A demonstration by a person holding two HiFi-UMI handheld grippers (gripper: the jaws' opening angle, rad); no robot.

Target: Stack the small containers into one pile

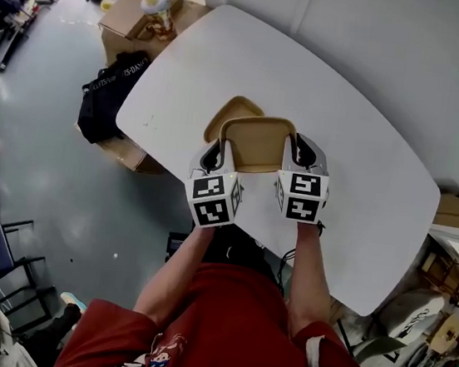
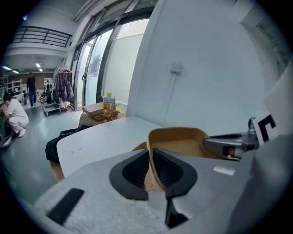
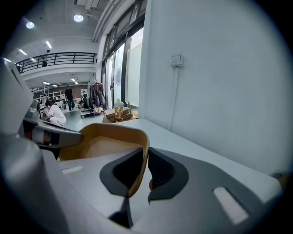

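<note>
I hold a shallow tan container (image 1: 257, 143) between both grippers just above the white table (image 1: 356, 178). My left gripper (image 1: 216, 151) is shut on its left wall, which runs between the black pads (image 2: 167, 168). My right gripper (image 1: 302, 149) is shut on its right wall, with that rim (image 3: 143, 147) pinched between the pads (image 3: 160, 170). A second tan container (image 1: 231, 111) lies on the table beyond and partly beneath the held one; its edge (image 2: 138, 147) peeks out below in the left gripper view. Each gripper shows in the other's view: the right gripper (image 2: 229, 144), the left gripper (image 3: 50, 135).
A cardboard box (image 1: 139, 9) with a bottle on it stands past the table's far left end, with a black bag (image 1: 107, 95) on the floor beside it. A white wall (image 3: 206, 68) runs along the table's right side. People (image 2: 13, 116) are far off in the hall.
</note>
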